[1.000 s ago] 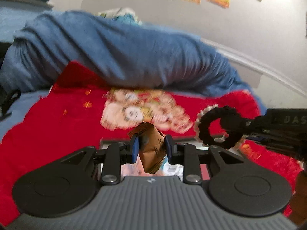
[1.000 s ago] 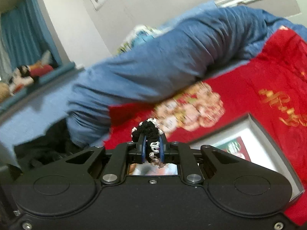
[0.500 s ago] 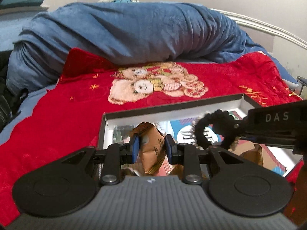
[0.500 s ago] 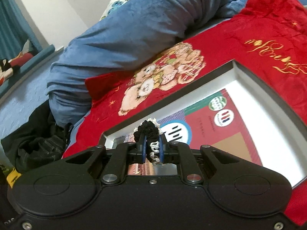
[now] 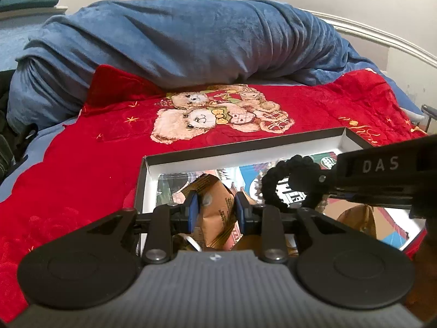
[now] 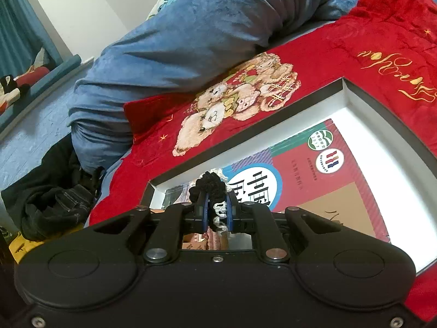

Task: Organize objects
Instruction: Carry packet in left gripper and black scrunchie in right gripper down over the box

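Note:
My left gripper (image 5: 215,205) is shut on a brown snack packet (image 5: 218,210) and holds it over the near left part of an open box (image 5: 245,151) with white inner walls. My right gripper (image 6: 216,211) is shut on a black and white crocheted hair tie (image 6: 210,184). That hair tie (image 5: 289,176) and the right gripper's body show at the right of the left wrist view, also above the box. A red and blue book (image 6: 308,175) lies flat in the box (image 6: 363,101).
The box sits on a red blanket (image 5: 82,169) with a teddy bear print (image 5: 218,114). A rolled blue quilt (image 5: 177,43) lies behind it. Dark clothes (image 6: 52,191) hang at the bed's left side. Another brown packet (image 5: 355,217) lies in the box.
Both grippers have tipped down and moved over the box, still holding their objects. The box and book now fill more of both views.

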Motion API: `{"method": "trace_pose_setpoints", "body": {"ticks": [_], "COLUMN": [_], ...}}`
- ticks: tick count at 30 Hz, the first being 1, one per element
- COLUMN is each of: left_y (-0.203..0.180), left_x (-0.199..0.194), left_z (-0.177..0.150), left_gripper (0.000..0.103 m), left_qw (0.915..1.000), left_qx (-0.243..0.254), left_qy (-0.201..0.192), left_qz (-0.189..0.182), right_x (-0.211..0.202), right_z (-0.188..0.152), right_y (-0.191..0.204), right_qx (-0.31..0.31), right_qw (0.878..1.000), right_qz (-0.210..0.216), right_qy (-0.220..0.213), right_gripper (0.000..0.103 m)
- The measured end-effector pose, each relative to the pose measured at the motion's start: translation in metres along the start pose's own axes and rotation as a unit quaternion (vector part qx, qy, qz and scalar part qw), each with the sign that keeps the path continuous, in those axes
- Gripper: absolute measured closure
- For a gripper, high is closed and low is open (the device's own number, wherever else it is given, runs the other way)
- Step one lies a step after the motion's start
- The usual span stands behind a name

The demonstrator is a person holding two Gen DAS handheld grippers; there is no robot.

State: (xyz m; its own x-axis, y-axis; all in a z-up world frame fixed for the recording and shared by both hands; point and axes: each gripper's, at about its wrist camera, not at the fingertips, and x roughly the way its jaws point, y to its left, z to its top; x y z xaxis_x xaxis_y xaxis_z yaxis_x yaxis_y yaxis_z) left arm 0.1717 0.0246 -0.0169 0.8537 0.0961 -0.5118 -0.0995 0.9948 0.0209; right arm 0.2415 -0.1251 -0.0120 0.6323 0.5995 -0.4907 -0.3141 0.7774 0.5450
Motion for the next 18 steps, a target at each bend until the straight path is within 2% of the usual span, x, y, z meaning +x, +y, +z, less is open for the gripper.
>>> {"method": "trace_pose_setpoints", "body": {"ticks": [12, 18], "left_y": [0.0070, 0.0047], "left_x": [0.0009, -0.0013], "left_z": [-0.0002, 0.0001], "left_gripper": [0.069, 0.069], "left_qw": [0.9994, 0.9994], "left_qx": [-0.026, -0.018], "left_qy": [0.010, 0.006], "left_qz": [-0.021, -0.028], "right_x": [0.0032, 0.0032], "right_z": [-0.0023, -0.0028], "right_y": [0.0001, 0.0016], "right_qx": [0.001, -0.009], "right_qw": [1.000, 1.000], "right_qz": [0.006, 0.003], "right_qy": [0.003, 0.005], "right_gripper": [0.090, 0.090]}}
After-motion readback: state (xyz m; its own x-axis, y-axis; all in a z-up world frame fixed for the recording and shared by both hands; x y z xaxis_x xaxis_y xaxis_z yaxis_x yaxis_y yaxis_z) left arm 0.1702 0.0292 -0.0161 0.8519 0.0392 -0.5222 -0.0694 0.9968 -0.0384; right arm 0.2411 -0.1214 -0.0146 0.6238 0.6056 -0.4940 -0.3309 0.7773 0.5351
